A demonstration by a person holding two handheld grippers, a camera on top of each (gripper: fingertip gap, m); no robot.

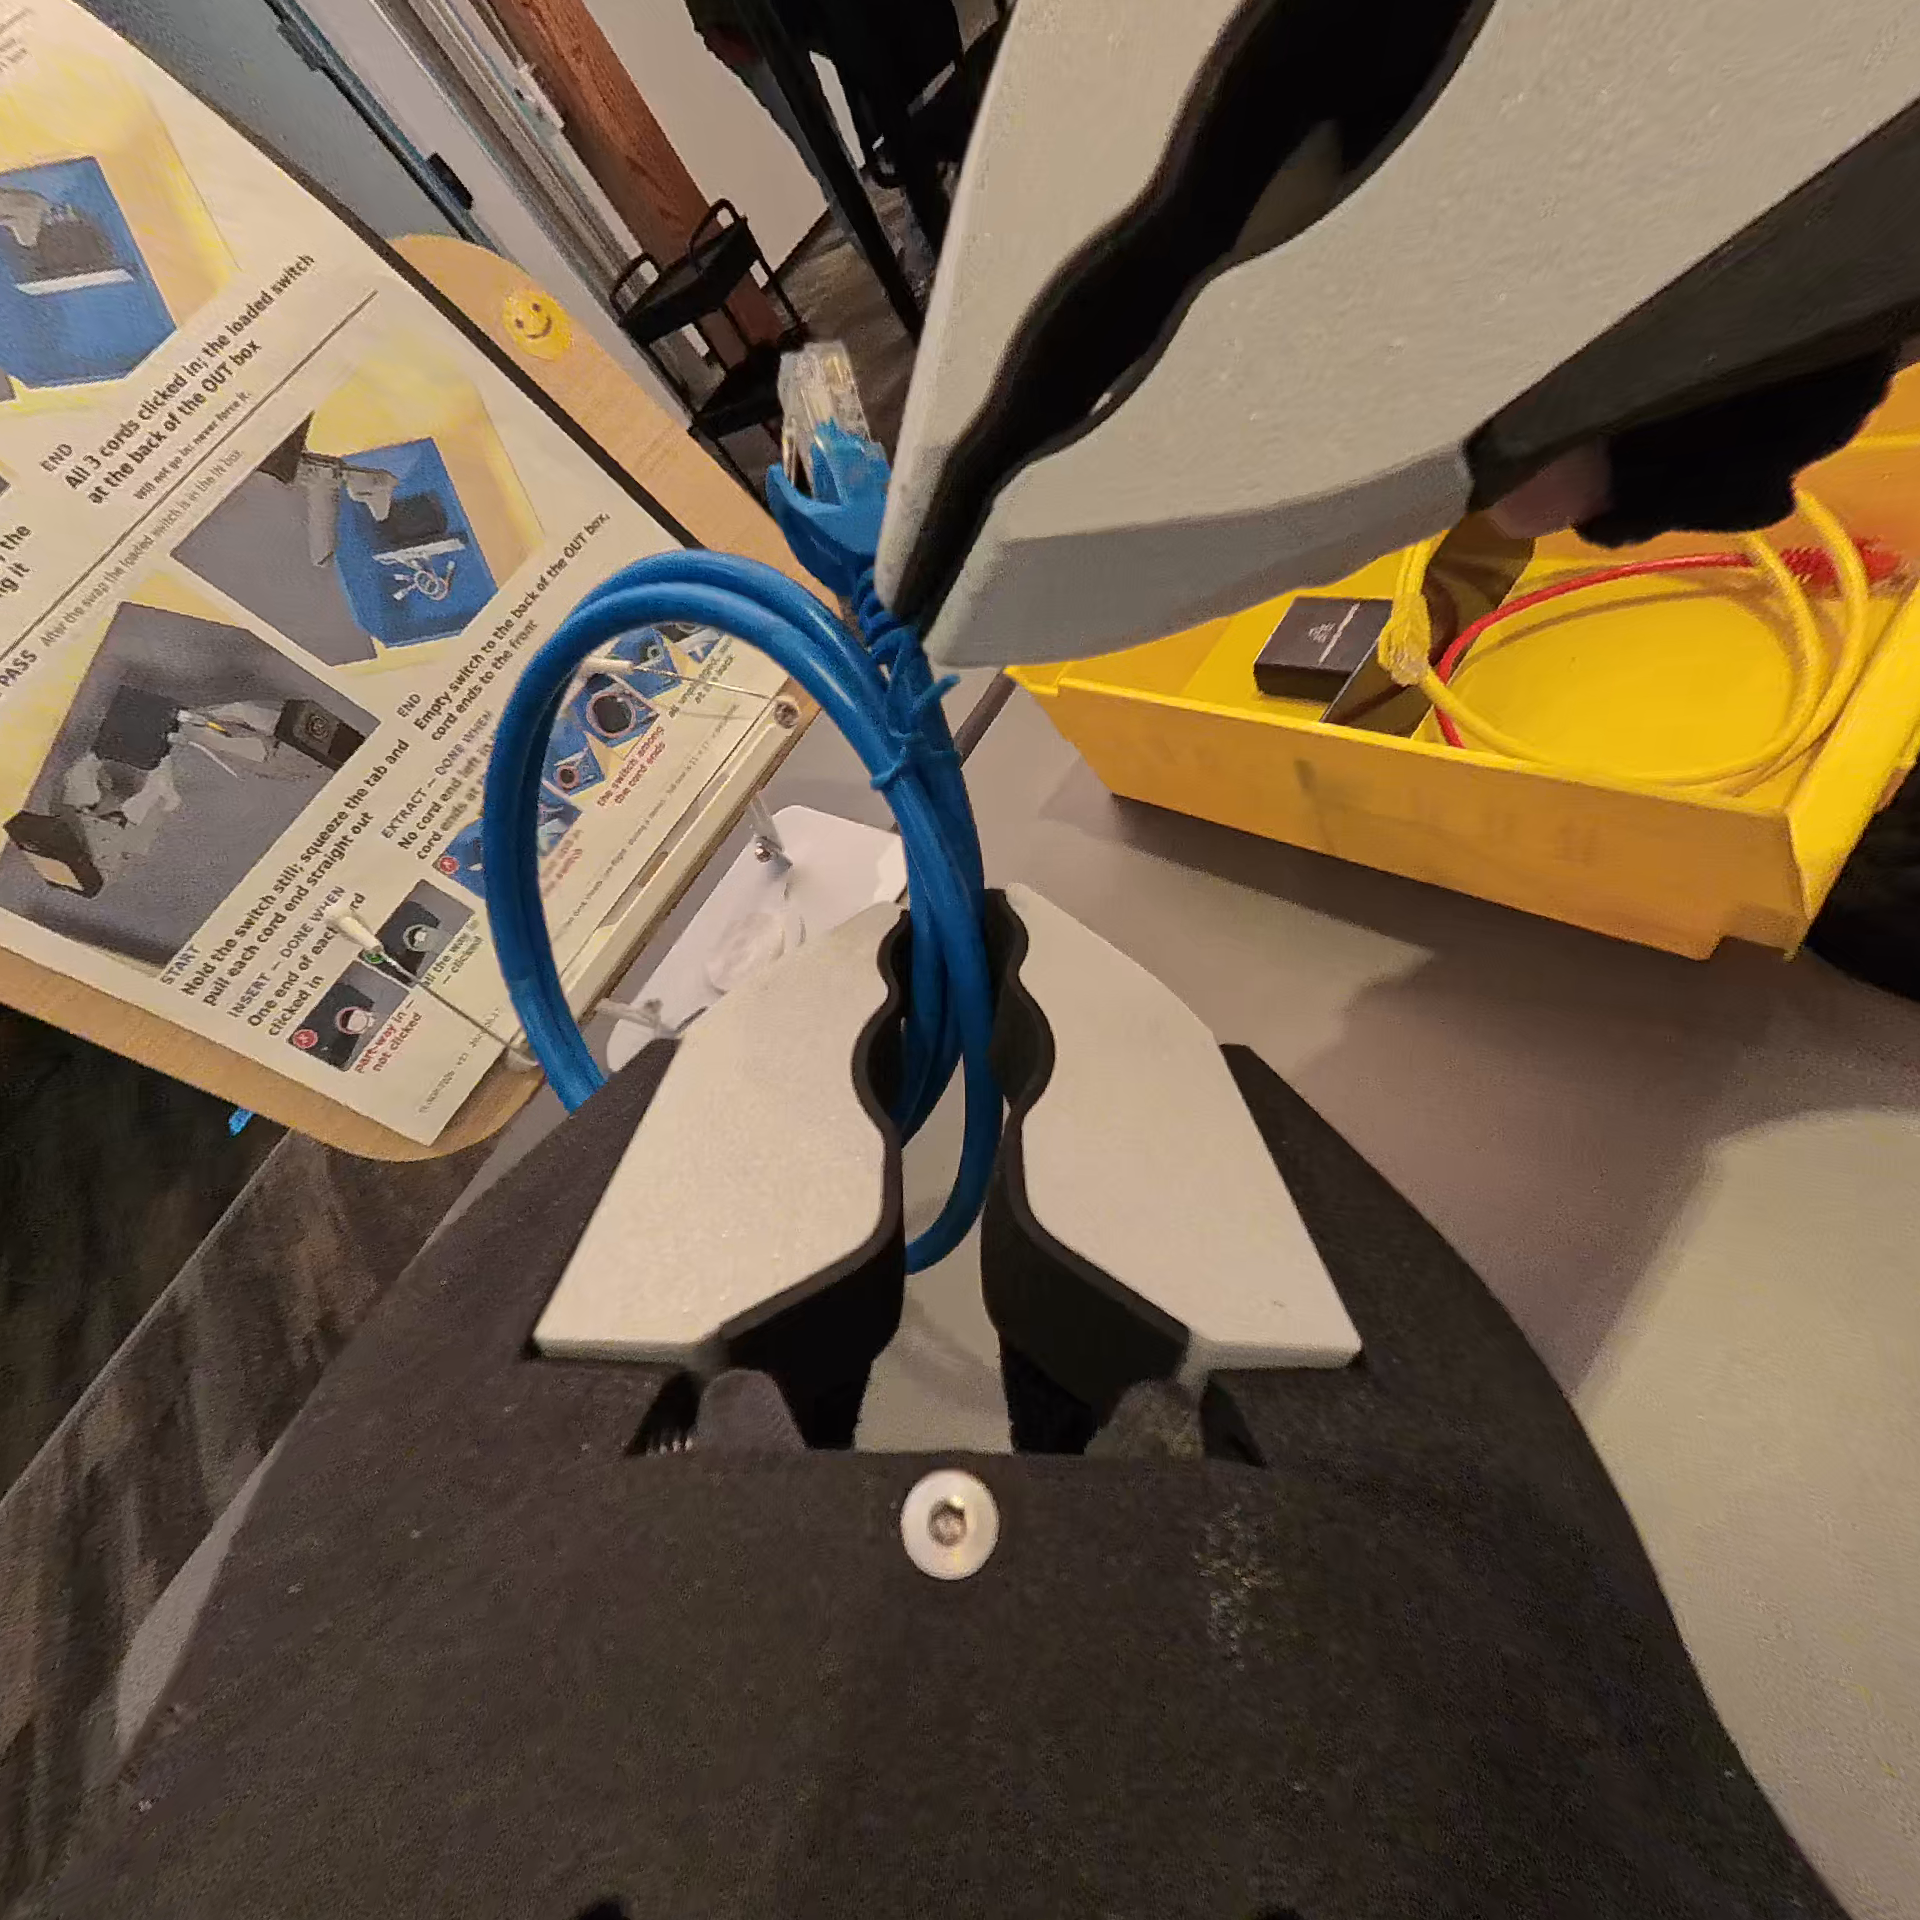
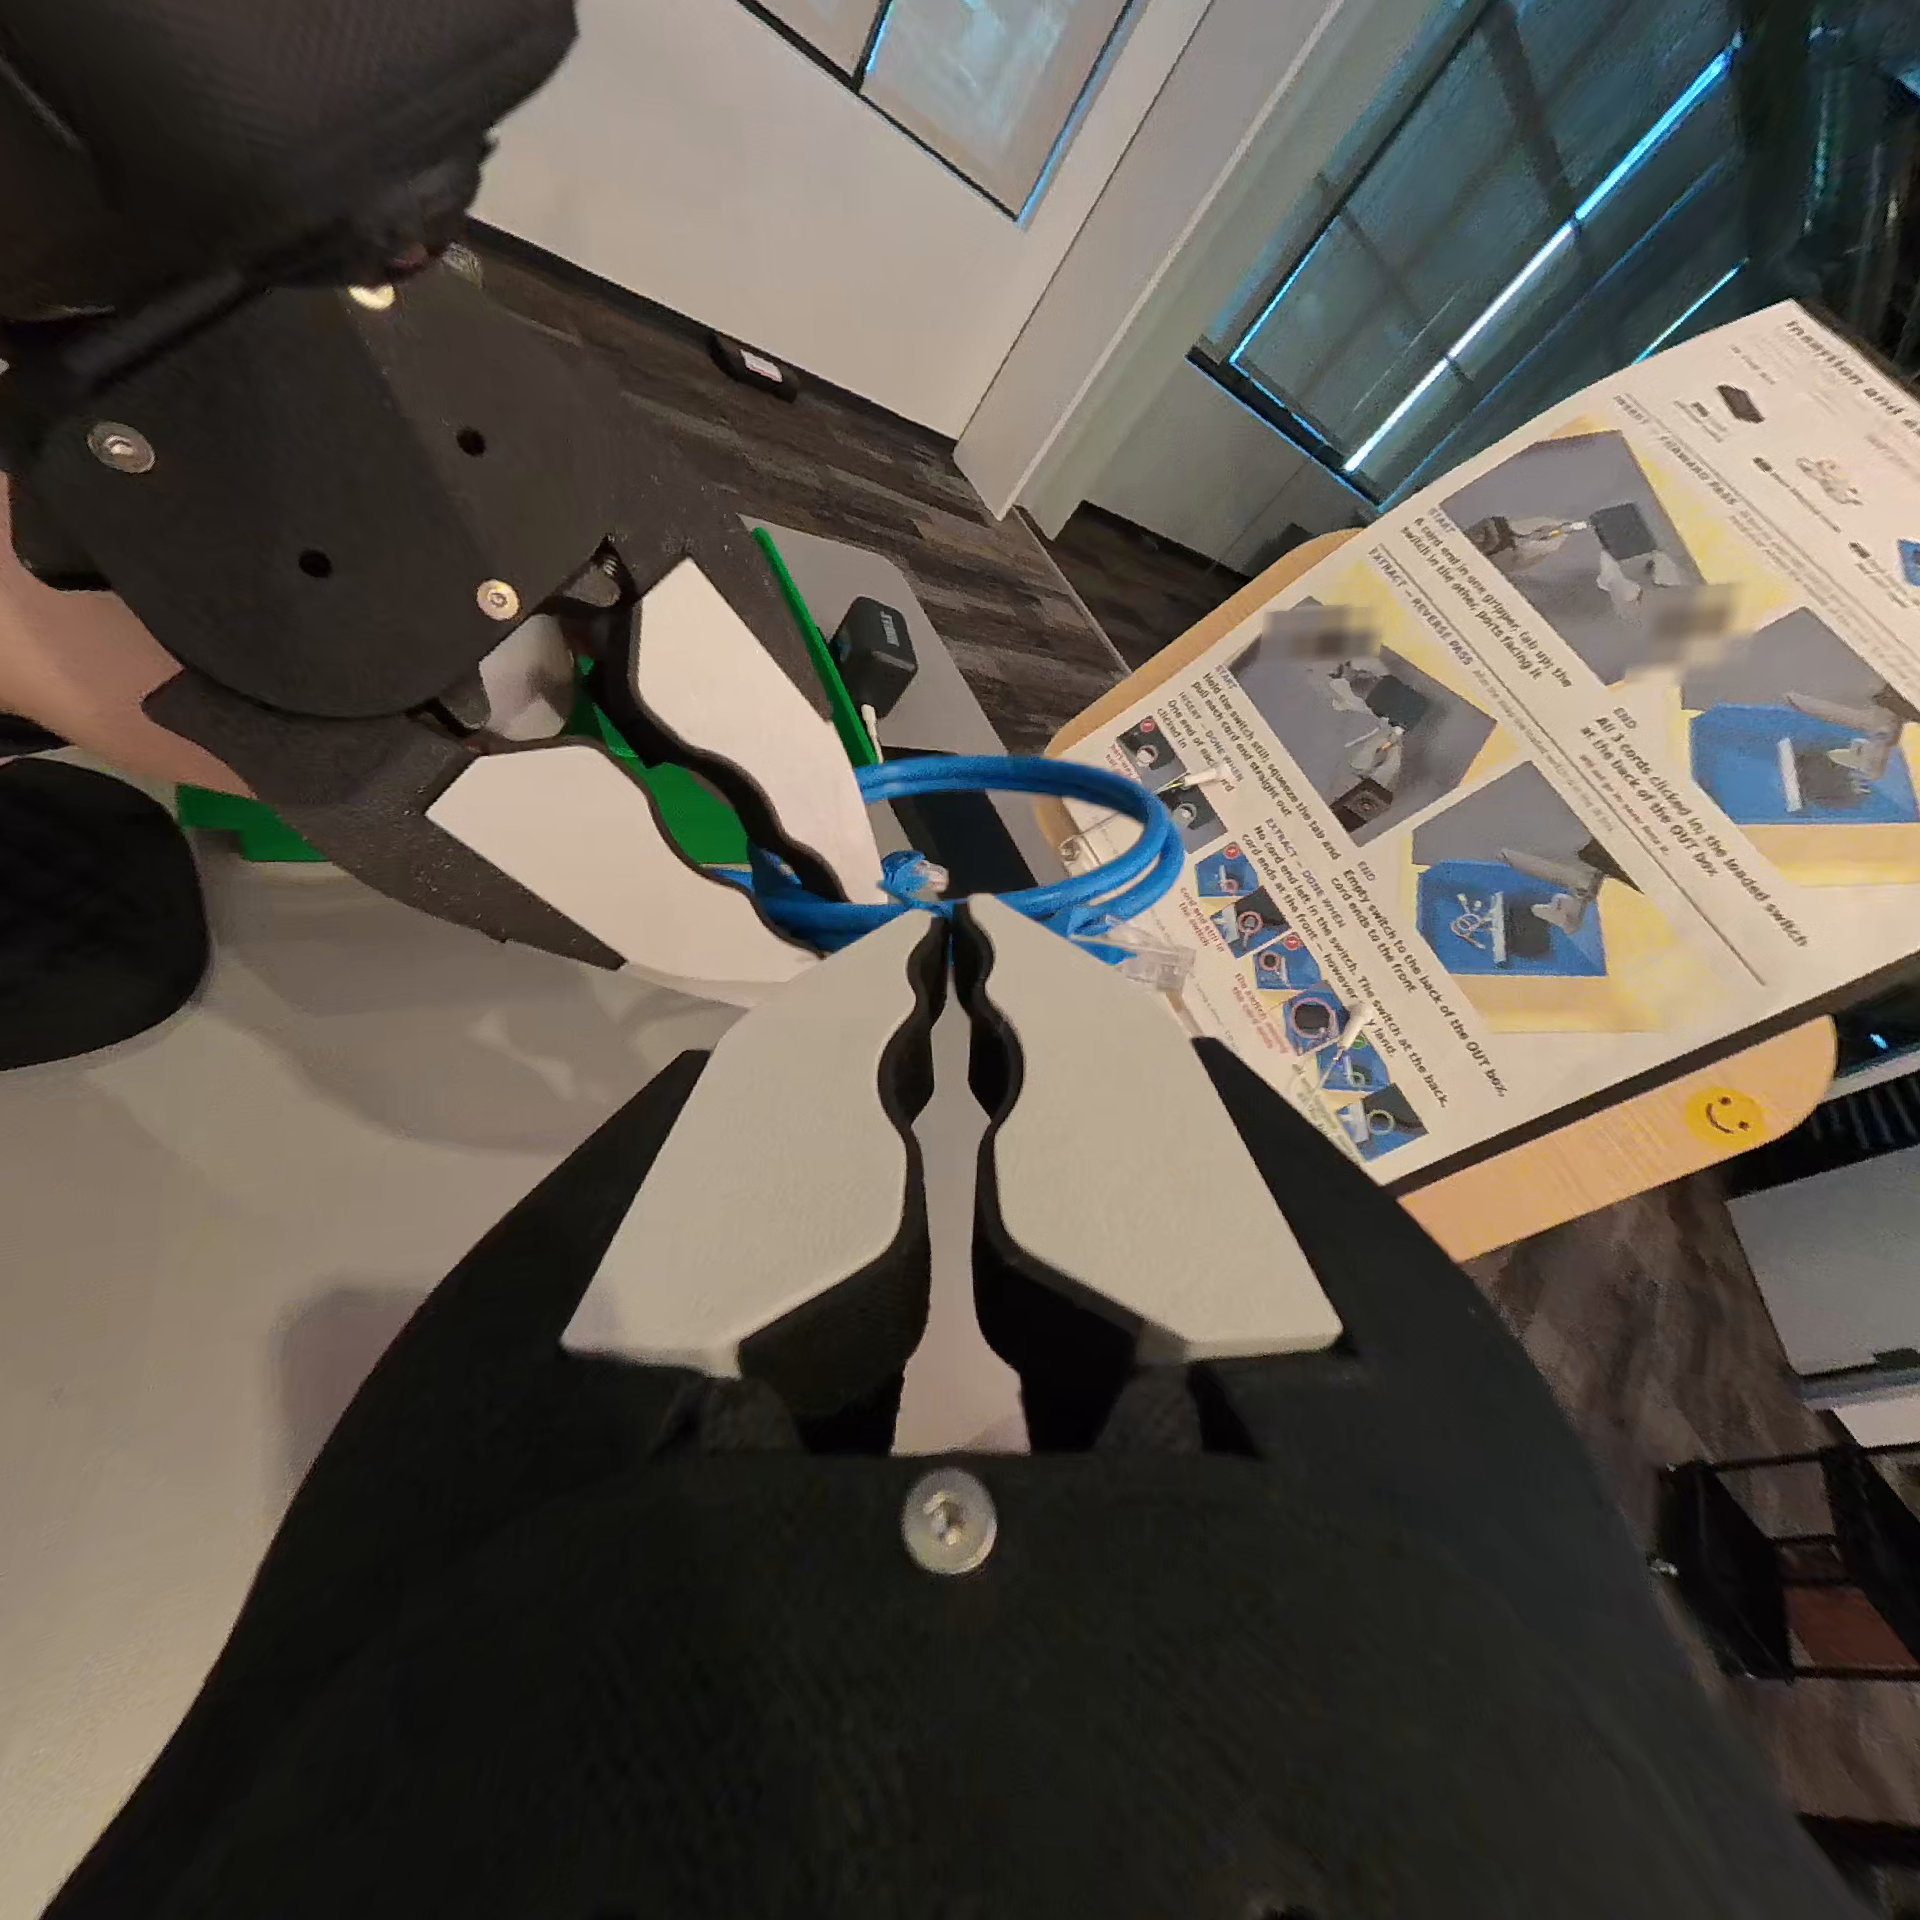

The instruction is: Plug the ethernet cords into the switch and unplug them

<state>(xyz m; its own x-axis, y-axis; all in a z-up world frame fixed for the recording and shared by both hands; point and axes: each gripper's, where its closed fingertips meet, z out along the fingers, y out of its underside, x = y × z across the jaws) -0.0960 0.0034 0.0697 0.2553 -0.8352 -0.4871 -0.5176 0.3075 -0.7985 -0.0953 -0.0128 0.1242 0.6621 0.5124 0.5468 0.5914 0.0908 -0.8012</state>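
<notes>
Both tongs (image 1: pixel 948 935) (image 2: pixel 951 925) clamping blue cord (image 1: pixel 540 790) above table (image 1: pixel 1455 1091).

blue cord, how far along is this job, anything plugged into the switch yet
Done: only the pickup. The coiled blue cord is off the table, its strands clamped in the left gripper.
In hand: the right gripper pinches the thin blue tie binding the coil.
Left: everything else. The clear plug hangs free; a black box, likely the switch, sits in the yellow bin.
</notes>
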